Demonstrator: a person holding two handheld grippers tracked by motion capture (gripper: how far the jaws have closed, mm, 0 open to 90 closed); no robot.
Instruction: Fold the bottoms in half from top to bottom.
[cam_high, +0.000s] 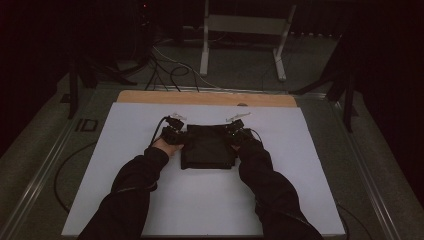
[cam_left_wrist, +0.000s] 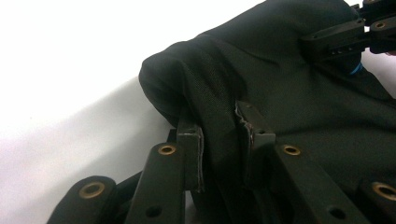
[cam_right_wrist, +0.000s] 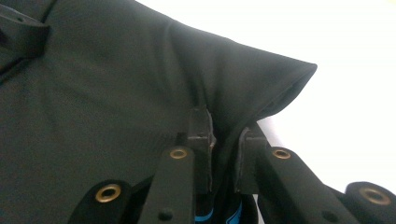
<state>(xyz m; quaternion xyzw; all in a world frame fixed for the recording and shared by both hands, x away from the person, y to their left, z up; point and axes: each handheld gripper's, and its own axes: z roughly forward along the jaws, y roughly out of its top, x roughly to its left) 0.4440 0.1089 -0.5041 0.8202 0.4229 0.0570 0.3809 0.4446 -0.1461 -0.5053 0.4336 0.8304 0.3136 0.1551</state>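
High view: a white sheet (cam_high: 210, 200) covers most of a wooden tabletop (cam_high: 207, 98), whose bare far edge shows as a tan strip. Beyond it stand a white metal frame (cam_high: 245, 30) and loose cables (cam_high: 170, 70) on a grey floor. A black folded cloth (cam_high: 207, 147), roughly rectangular and matte, lies at the sheet's middle. The left gripper (cam_high: 172, 134) sits at the cloth's far left corner and the right gripper (cam_high: 236, 131) at its far right corner, each touching the fabric, with dark sleeves (cam_high: 135, 190) reaching in from below.

Left gripper view: the two black jaws are clenched on a bunched fold of the cloth (cam_left_wrist: 280, 84), a fine woven fabric that humps up into a rounded corner above them. The other gripper (cam_left_wrist: 350, 35) grips the far edge, beside a small blue tag (cam_left_wrist: 356, 69).

Right gripper view: the jaws pinch a layered fold of the cloth (cam_right_wrist: 116, 84), which rises to a pointed corner over the white sheet (cam_right_wrist: 355, 93). Blue trim (cam_right_wrist: 219, 217) peeks between the jaws.
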